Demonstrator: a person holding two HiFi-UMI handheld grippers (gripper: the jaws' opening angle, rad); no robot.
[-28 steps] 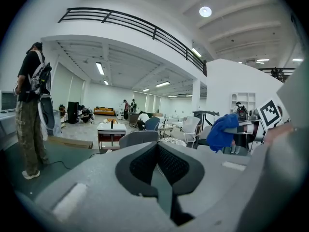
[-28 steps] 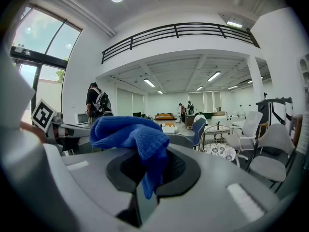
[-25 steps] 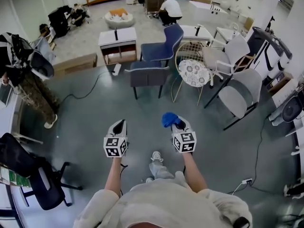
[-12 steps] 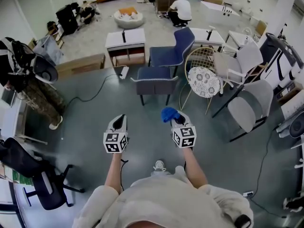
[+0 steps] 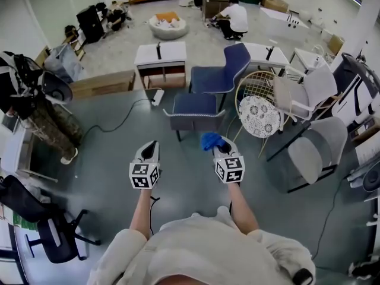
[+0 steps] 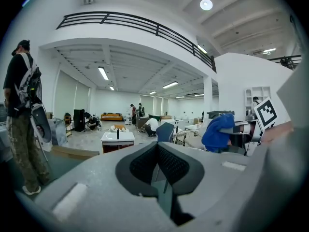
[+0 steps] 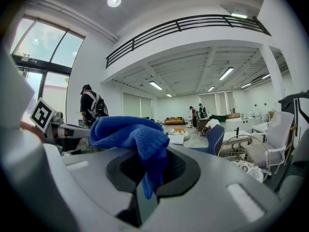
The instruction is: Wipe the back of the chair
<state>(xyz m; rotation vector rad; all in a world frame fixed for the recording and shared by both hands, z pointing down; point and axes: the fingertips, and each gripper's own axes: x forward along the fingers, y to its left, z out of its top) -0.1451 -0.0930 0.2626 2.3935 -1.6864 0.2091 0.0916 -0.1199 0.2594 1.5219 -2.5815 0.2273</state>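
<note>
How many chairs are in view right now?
6 that I can make out: a dark chair straight ahead, a blue chair behind it, a wire chair, a white chair and a grey chair to its right, a black office chair at lower left. Others may be hidden.

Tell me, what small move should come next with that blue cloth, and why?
Probably carry the right gripper forward toward the back of the nearest chair. Its jaws are shut on the blue cloth, so the wiping tool is in hand, but the cloth hangs in the air short of the chair, touching nothing, and the chair's back faces the person.
</note>
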